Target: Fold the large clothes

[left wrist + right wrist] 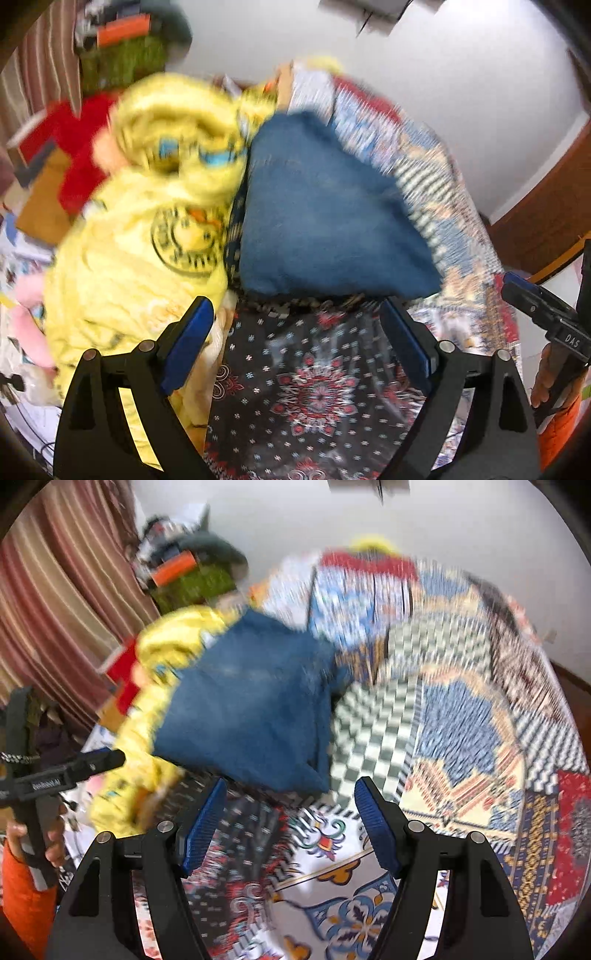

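Closest to me, my left gripper (297, 347) hangs spread wide over the dark patterned cloth (314, 391), gripping nothing. My right gripper (290, 827) is spread too, empty, over the patterned bedspread (461, 738). Just past both tips sits the folded blue garment (325, 221), its near edge on the dark cloth. Yellow clothing (140, 251) crowds its left side; the right side is open bedspread. Everything's motion-blurred, white wall (443, 92) behind.

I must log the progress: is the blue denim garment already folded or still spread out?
Folded. The blue denim garment lies as a compact, thick block with straight edges beside the crumpled yellow garment; both grippers are open, holding nothing.
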### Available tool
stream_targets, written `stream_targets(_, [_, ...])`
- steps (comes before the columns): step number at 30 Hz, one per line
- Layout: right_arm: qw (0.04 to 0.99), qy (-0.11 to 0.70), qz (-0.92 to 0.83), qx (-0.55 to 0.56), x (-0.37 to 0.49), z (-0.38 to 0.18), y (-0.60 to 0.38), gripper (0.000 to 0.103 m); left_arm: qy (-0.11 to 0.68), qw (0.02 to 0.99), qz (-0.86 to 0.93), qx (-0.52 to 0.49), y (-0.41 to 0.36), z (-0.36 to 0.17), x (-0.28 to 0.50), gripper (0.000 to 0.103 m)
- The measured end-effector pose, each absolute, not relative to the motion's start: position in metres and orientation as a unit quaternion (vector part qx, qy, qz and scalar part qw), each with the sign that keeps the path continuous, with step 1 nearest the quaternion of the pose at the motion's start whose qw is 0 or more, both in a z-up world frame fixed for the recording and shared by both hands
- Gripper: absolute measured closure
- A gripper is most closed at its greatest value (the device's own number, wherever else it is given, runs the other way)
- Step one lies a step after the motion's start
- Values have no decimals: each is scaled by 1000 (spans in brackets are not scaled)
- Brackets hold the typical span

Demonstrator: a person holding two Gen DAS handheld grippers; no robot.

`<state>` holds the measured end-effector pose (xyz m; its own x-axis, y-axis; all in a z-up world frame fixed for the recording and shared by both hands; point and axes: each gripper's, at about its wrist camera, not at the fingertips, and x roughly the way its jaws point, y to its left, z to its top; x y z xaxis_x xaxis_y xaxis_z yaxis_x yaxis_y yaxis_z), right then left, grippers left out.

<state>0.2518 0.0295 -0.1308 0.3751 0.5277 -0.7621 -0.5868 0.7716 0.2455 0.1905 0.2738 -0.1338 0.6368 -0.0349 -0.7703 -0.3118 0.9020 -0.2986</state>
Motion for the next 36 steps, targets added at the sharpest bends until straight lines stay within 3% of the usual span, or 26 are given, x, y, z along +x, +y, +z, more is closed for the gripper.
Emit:
stream_targets(10, [888, 265, 374, 26, 161, -3, -7, 35, 195, 973, 72, -104, 200, 17, 93, 11])
stream_targets(17, [910, 152, 384, 30, 86, 33, -27, 29, 62, 991, 114, -37, 143, 54, 18, 11])
stream_targets(21, [925, 115, 361, 24, 62, 31, -30, 24, 42, 991, 127, -16, 120, 49, -1, 11])
stream_targets(26, [938, 97, 333, 18, 49, 24, -31, 17, 51, 991, 121, -29, 112, 40, -3, 1])
stream_targets(31, [947, 92, 308, 18, 46, 22, -35, 0, 59, 990, 126, -32, 113, 32, -7, 0])
stream_targets(36, [949, 91, 302, 24, 48, 26, -38, 0, 60, 990, 125, -36, 112, 30, -8, 0])
